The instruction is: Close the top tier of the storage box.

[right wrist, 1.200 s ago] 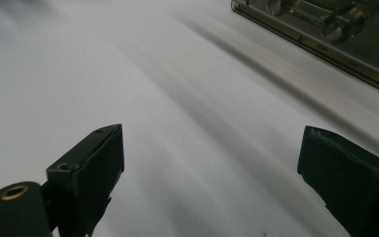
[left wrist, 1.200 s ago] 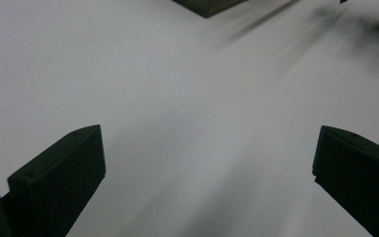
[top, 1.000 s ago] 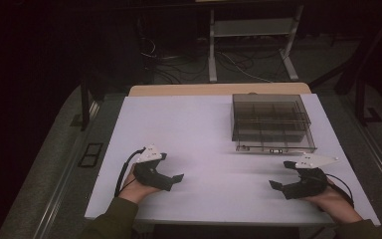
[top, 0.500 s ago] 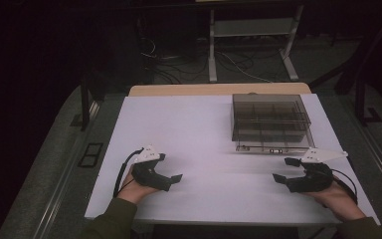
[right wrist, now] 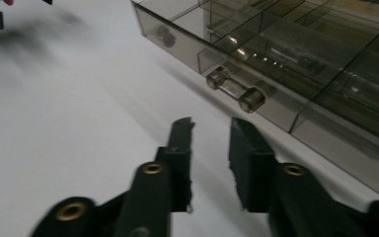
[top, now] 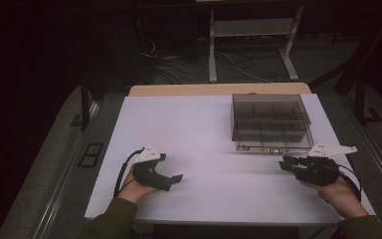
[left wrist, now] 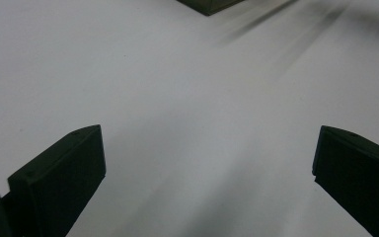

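A smoky clear compartment box (top: 271,122) stands closed at the back right of the white table (top: 199,129). My right gripper (top: 284,163) hovers just in front of the box's near right corner, pointing left. In the right gripper view the box (right wrist: 296,54) shows a clear cylindrical knob (right wrist: 234,89) on its front wall, just beyond my right gripper (right wrist: 210,126). Its jaws have just been closing and stand a narrow gap apart with nothing between them. My left gripper (top: 176,178) rests at the front left, and in its own view the left gripper (left wrist: 207,143) is wide open over bare table.
A wooden strip (top: 219,89) edges the table's far side. Behind it on the dark floor stand a metal frame (top: 251,30) and loose cables (top: 179,62). A corner of the box (left wrist: 207,5) shows at the top of the left gripper view.
My right gripper has risen a little toward the box front and its jaws have narrowed from wide open to a slim gap. The left gripper has stayed put.
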`<state>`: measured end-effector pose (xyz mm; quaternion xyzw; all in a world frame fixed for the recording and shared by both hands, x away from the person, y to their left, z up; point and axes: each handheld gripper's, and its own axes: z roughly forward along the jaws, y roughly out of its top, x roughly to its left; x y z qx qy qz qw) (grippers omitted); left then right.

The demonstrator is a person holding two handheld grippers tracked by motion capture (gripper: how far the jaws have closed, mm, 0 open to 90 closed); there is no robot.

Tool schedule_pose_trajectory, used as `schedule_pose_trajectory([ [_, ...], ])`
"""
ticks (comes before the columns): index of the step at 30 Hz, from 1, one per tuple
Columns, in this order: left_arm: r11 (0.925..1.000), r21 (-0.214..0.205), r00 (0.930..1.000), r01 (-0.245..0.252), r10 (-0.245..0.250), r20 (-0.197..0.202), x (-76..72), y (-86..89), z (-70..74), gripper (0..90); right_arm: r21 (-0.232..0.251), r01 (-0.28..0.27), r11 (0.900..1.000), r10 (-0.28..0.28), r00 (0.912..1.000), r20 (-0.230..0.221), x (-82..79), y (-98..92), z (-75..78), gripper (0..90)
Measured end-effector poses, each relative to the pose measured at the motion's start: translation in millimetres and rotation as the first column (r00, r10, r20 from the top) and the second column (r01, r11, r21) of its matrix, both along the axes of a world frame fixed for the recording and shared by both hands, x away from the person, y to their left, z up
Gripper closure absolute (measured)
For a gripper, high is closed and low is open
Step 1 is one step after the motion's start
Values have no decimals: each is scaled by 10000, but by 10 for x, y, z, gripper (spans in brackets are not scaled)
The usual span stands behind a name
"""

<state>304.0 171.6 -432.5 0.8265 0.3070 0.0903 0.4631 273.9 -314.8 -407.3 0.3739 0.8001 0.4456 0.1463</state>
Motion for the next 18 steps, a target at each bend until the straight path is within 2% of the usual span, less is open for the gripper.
schedule_pose_trajectory([
  [4, 10000, -14, 10000, 19, -19, 7, -1, -3, -3, 0, -117, 46, 9999, -45, 10000, 24, 24, -18, 18, 887],
  [18, 10000, -69, 10000, 43, -43, -57, 0, -4, -8, 0, -225, 357, 9991, -354, 9993, 110, 120, -28, 44, 890],
])
